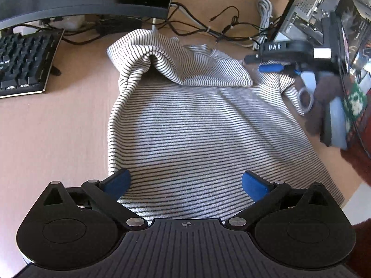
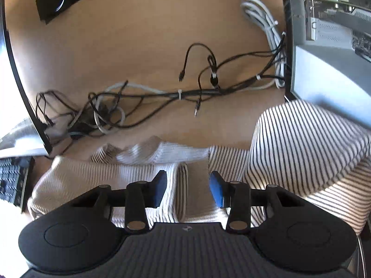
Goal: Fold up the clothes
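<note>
A white shirt with thin black stripes lies spread on the wooden desk, its far part bunched into a raised fold. My left gripper hovers over the near hem, its jaws wide open, with nothing pinched between the blue pads. My right gripper reaches in at the shirt's far right corner. In the right wrist view the right gripper stands partly open over the shirt. A ridge of cloth lies between its pads without being pressed.
A black keyboard and a monitor base stand at the left. Tangled cables run along the back of the desk. An open computer case rises at the right, close to the shirt. A dark red sleeve shows at the right edge.
</note>
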The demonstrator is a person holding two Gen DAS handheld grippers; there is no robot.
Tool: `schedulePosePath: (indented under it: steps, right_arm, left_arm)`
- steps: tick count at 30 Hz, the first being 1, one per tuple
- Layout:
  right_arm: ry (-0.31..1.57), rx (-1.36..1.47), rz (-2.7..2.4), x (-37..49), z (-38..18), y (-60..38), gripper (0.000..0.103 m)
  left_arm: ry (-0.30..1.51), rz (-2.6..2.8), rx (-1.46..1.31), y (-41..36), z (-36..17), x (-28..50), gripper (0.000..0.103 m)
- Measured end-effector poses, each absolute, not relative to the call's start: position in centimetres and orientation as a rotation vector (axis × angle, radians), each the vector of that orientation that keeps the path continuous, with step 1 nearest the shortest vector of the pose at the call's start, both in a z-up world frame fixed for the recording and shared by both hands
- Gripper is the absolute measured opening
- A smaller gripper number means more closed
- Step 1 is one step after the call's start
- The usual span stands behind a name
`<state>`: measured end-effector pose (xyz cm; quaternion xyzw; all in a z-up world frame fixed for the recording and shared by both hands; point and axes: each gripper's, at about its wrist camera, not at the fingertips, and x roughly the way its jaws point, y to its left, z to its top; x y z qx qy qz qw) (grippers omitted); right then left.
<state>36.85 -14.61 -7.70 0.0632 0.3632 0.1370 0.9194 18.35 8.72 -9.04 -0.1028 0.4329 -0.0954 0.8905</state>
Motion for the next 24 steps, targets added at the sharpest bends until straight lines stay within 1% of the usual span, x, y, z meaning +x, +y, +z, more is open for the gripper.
schedulePosePath:
  steps: [2, 4, 5, 6, 7, 8, 12, 14, 16, 21, 24]
  right_arm:
    - [0.78, 0.128, 0.29, 38.0, -9.3, -13.6, 0.048]
    - [0.79, 0.109, 0.305, 38.1, -10.3, -12.5, 0.048]
    - [0.786, 0.092, 0.315, 37.9, -10.5, -11.9, 0.029]
    - [0.783, 0.072, 0.337, 37.6, -10.2, -11.4, 0.013]
    - [0.771, 0.056, 0.356, 37.2, -9.8, -11.0, 0.009]
    - [0.736, 0.049, 0.37, 36.7, -8.9, -11.1, 0.004]
    - [0.581, 0.034, 0.384, 35.1, -4.3, -12.4, 0.004]
    - [0.535, -0.003, 0.361, 34.4, -3.3, -13.2, 0.004]
    - [0.553, -0.038, 0.341, 34.2, -4.0, -13.9, 0.004]
    - [0.723, -0.076, 0.275, 34.9, -9.2, -14.9, 0.006]
    - [0.735, -0.059, 0.236, 34.4, -9.7, -15.7, 0.01]
  left_arm:
    - [0.898, -0.2, -0.209, 8.7, -9.0, 18.3, 0.103]
    - [0.897, -0.2, -0.2, 8.6, -9.0, 18.2, 0.103]
    - [0.897, -0.2, -0.197, 8.6, -9.0, 18.1, 0.103]
    - [0.896, -0.201, -0.196, 8.6, -9.0, 18.0, 0.103]
    - [0.895, -0.201, -0.198, 8.6, -8.9, 18.0, 0.103]
    - [0.894, -0.202, -0.201, 8.6, -8.9, 17.9, 0.103]
    - [0.891, -0.196, -0.217, 8.7, -8.8, 18.0, 0.103]
    - [0.887, -0.193, -0.227, 8.8, -8.8, 18.0, 0.103]
    - [0.885, -0.189, -0.242, 8.9, -8.8, 18.0, 0.103]
    - [0.895, -0.184, -0.255, 9.1, -8.7, 18.3, 0.103]
    - [0.908, -0.179, -0.228, 8.8, -8.6, 18.4, 0.103]
